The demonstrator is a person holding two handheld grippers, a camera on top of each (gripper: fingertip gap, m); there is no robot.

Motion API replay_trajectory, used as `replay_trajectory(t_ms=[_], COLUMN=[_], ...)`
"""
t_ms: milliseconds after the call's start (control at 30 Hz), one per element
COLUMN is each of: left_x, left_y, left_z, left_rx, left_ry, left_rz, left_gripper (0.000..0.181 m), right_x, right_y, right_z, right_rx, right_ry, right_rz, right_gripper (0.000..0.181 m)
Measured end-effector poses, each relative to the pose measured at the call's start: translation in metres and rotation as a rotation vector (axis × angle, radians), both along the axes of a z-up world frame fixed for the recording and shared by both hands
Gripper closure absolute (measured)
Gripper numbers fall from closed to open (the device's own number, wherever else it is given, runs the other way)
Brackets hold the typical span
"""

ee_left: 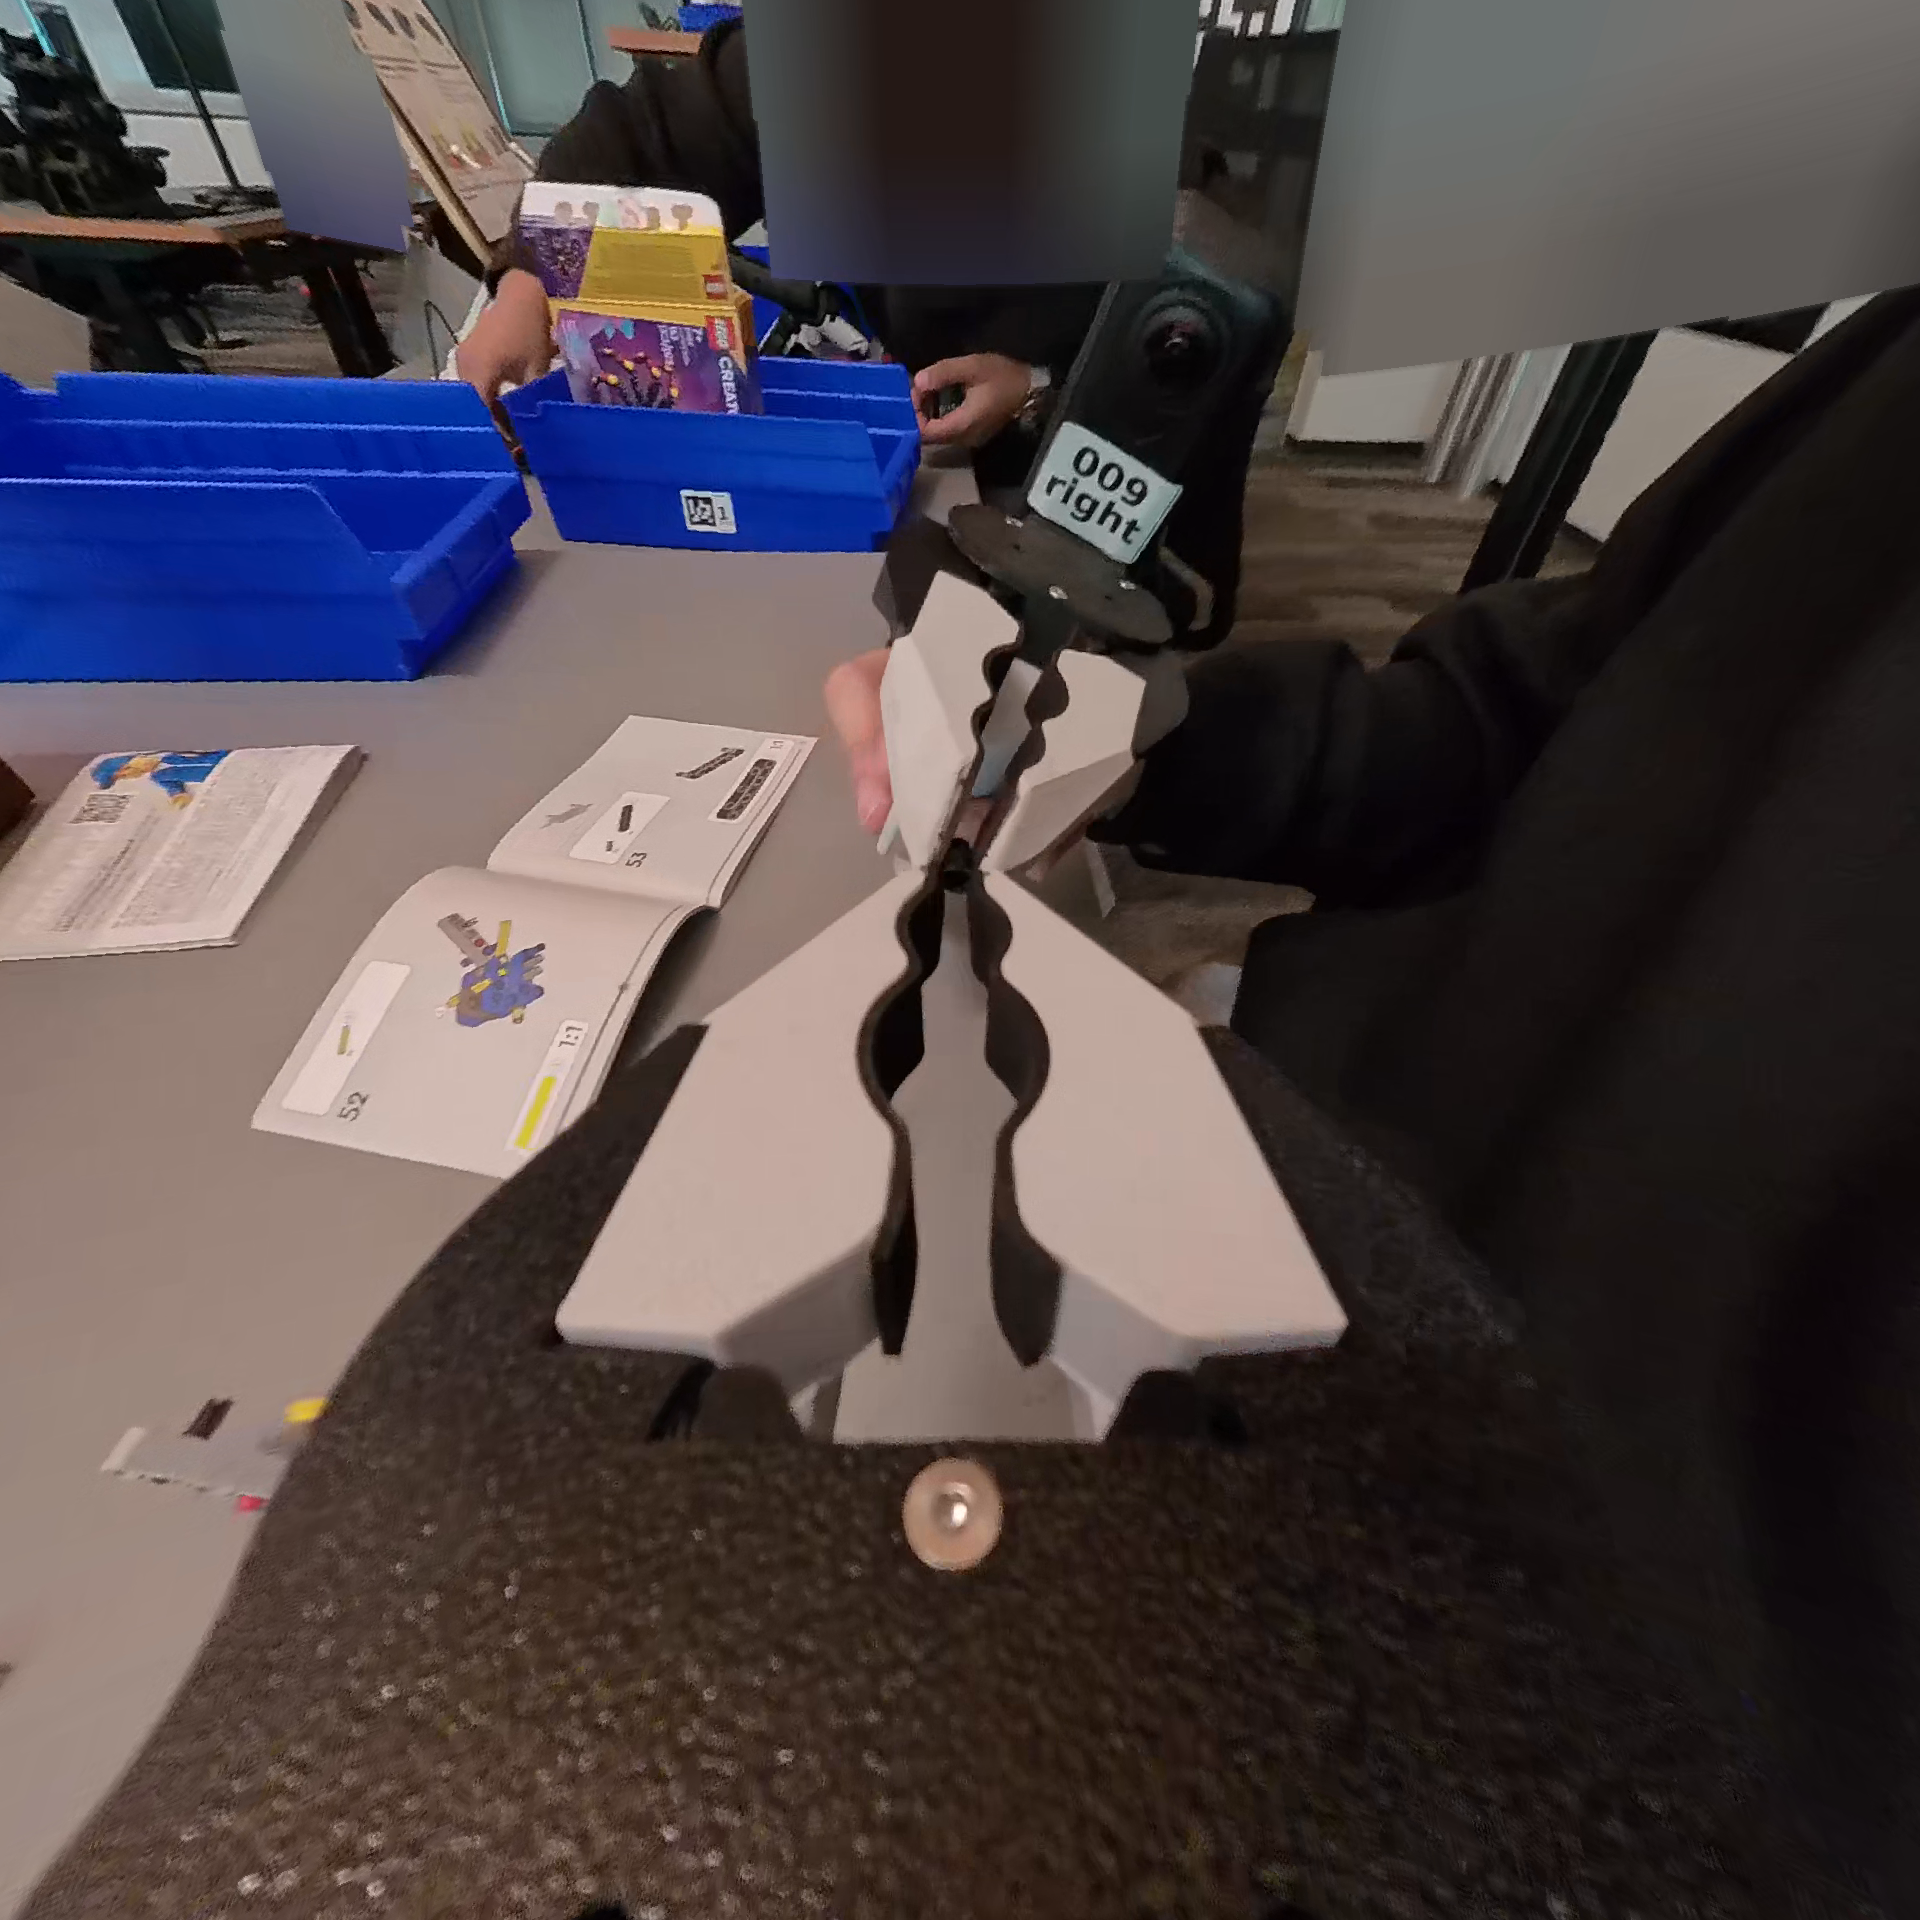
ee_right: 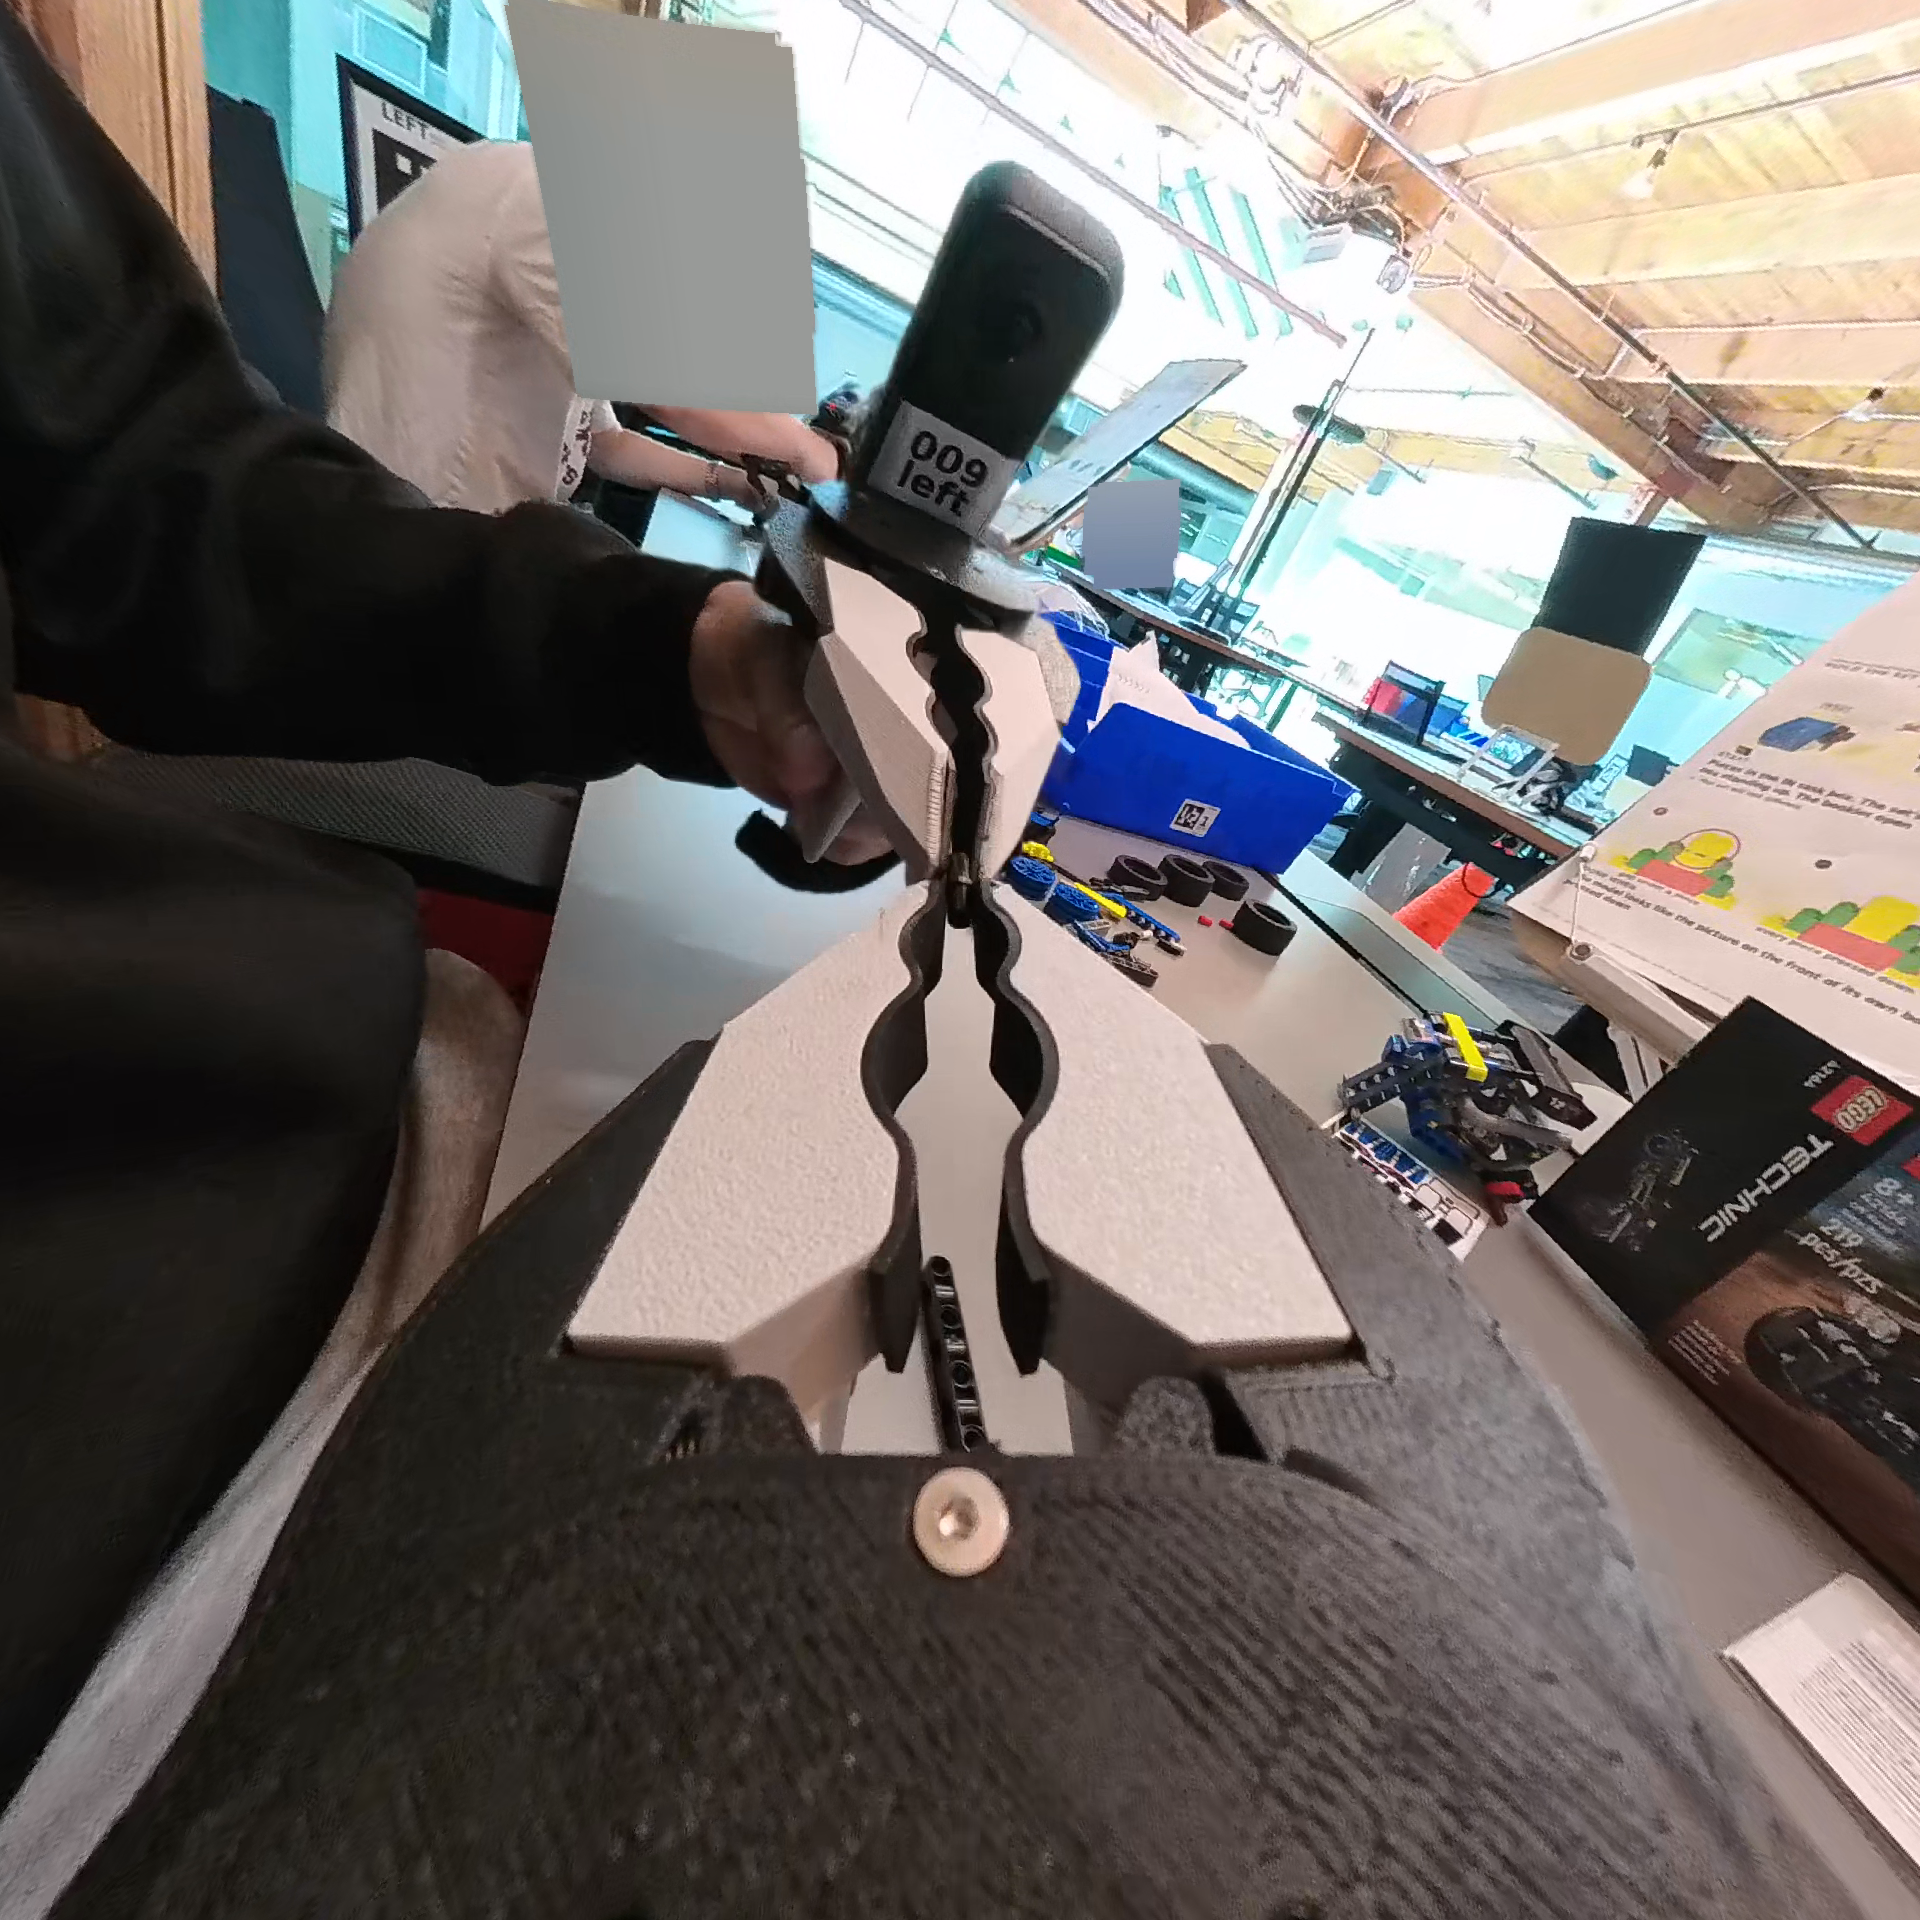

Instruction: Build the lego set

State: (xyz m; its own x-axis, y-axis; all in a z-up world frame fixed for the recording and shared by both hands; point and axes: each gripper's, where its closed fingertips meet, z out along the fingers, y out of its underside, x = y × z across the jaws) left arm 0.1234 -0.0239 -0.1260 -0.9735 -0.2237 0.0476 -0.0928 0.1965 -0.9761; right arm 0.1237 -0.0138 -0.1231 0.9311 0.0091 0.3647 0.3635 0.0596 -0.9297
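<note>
The grey table [ee_left: 644,644] lies under and to the left of the left gripper [ee_left: 954,883], which meets the right gripper [ee_left: 956,854] tip to tip above the table's edge. Beyond the left gripper's tips and to their left stand blue bins [ee_left: 717,468], one holding boxes [ee_left: 655,312]. Right of the right gripper [ee_right: 958,902] lies a dark set box [ee_right: 1756,1236], with the partly built blue and black model [ee_right: 1455,1081] just past it. Left of the left gripper an instruction booklet [ee_left: 499,966] lies open. Loose black tyres [ee_right: 1184,878] sit beyond the right gripper's tips. Both grippers are pressed nearly together at the tips, pinching one small dark piece [ee_left: 955,864] between them. A black beam [ee_right: 954,1340] lies on the table under the right gripper's fingers.
</note>
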Motion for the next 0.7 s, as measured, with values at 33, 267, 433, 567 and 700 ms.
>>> replay_trajectory(t_ms=[33, 267, 433, 567, 700], left_x=[0.000, 0.006, 0.014, 0.017, 0.021], left_y=[0.000, 0.001, 0.002, 0.003, 0.004], left_z=[0.000, -0.005, -0.009, -0.010, -0.010], left_rx=[-0.009, 0.001, 0.040, 0.044, 0.038], left_ry=[0.012, 0.012, 0.033, 0.059, 0.053], left_rz=[-0.002, 0.036, 0.096, 0.116, 0.143], left_gripper=[0.179, 0.180, 0.180, 0.180, 0.180], right_x=[0.001, 0.006, 0.014, 0.019, 0.022], right_y=[0.000, 0.001, -0.002, 0.000, 0.001], right_z=[0.000, -0.006, -0.010, -0.013, -0.014], right_rx=[-0.002, -0.042, -0.093, -0.123, -0.136], right_ry=[-0.009, -0.043, -0.152, -0.227, -0.244], right_rz=[-0.009, -0.046, -0.127, -0.193, -0.238], right_gripper=[0.178, 0.177, 0.178, 0.179, 0.179])
